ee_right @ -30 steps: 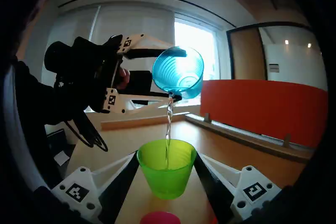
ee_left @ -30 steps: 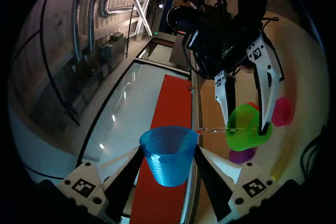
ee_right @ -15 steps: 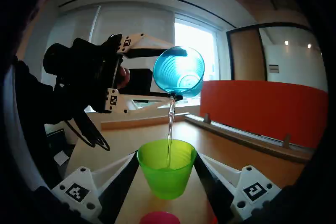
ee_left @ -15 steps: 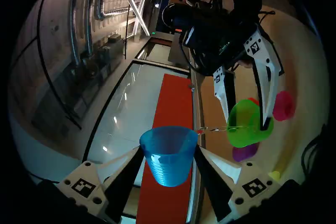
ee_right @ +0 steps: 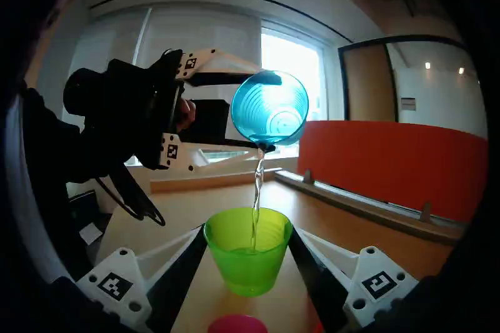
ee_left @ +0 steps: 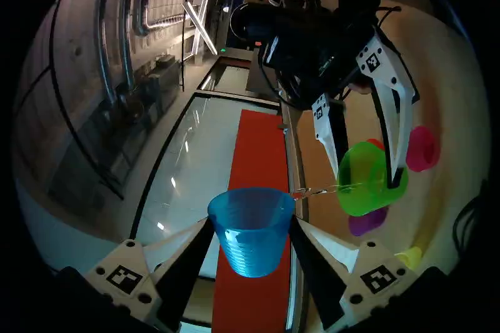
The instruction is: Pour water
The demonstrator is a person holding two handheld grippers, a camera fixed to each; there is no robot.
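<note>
Two cups in play. Water stream (ee_right: 257,186) fell from blue cup (ee_right: 269,108), directly above green cup (ee_right: 248,252); blue cup tipped steeper than second before, likely near empty. Left gripper (ee_left: 250,225) clenched blue cup; right gripper (ee_right: 248,234) clenched green cup.

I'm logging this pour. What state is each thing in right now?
blue cup: tipped over, pouring.
green cup: upright, some water inside.
water: thin stream falling into green cup.
left tool: shut on blue cup.
right tool: shut on green cup.
pink cup: upright, untouched.
</note>
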